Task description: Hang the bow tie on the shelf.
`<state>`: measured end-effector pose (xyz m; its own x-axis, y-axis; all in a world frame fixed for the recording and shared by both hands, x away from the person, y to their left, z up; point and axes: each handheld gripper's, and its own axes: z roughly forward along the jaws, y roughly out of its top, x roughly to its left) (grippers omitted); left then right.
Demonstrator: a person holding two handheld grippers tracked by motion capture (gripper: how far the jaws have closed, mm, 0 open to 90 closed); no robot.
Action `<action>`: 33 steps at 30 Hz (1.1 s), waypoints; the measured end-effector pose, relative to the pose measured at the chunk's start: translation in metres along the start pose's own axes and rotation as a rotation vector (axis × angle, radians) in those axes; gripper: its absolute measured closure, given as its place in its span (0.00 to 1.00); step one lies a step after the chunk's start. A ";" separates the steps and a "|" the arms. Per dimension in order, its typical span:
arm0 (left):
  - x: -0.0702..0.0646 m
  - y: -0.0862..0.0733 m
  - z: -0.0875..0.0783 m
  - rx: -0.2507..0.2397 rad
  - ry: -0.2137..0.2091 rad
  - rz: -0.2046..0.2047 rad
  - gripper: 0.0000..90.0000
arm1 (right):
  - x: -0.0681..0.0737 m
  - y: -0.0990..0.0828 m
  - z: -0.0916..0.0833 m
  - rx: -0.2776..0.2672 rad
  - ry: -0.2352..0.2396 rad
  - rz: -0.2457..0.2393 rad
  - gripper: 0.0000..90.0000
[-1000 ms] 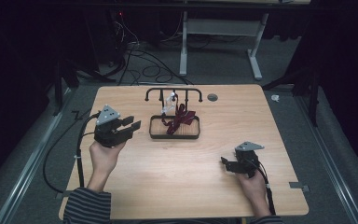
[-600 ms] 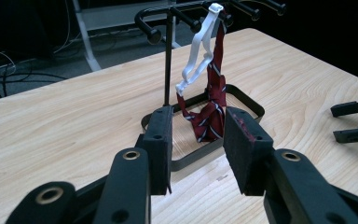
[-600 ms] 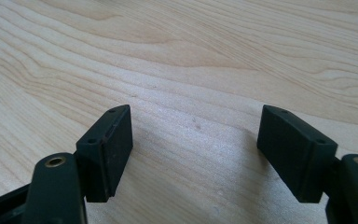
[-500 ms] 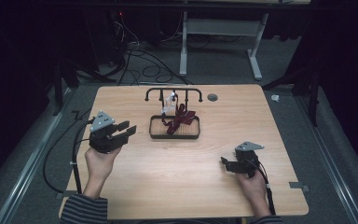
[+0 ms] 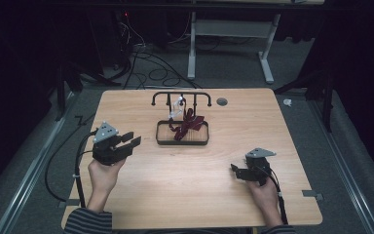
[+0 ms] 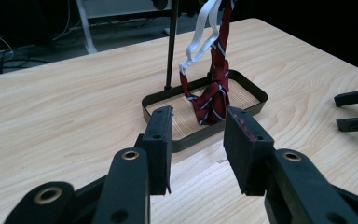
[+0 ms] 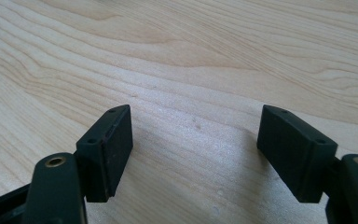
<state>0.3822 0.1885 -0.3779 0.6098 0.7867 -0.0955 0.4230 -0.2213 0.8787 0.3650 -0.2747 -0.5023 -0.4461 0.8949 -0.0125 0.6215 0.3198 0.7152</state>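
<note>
At the left, the left gripper hovers released, jaws apart and empty, aimed at the dark red striped necktie draped from a black metal rack into its tray at the table's far centre. At the near right, the right gripper rests released on the light wooden table.

no text, label, brand, number or sign can be read anywhere here.

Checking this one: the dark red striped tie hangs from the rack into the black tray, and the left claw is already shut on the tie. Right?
Not quite. The left claw is open and holds nothing; it sits short of the black tray, apart from the dark red striped tie, as the left gripper view shows. The tie does hang from the rack into the tray.
</note>
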 end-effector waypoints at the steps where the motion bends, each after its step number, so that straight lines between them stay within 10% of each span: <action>1: 0.000 -0.001 0.000 -0.001 -0.001 -0.004 0.70 | 0.000 0.000 0.000 -0.001 0.000 -0.003 0.31; 21: 0.002 -0.019 0.000 0.012 -0.024 -0.043 0.69 | 0.000 0.000 0.000 -0.001 -0.001 -0.002 0.31; 33: -0.004 -0.021 0.000 0.038 0.021 0.002 0.68 | 0.000 0.000 0.000 -0.001 0.000 -0.002 0.31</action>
<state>0.3711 0.1904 -0.3965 0.5967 0.7981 -0.0841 0.4478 -0.2442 0.8601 0.3650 -0.2748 -0.5024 -0.4470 0.8944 -0.0137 0.6203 0.3210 0.7157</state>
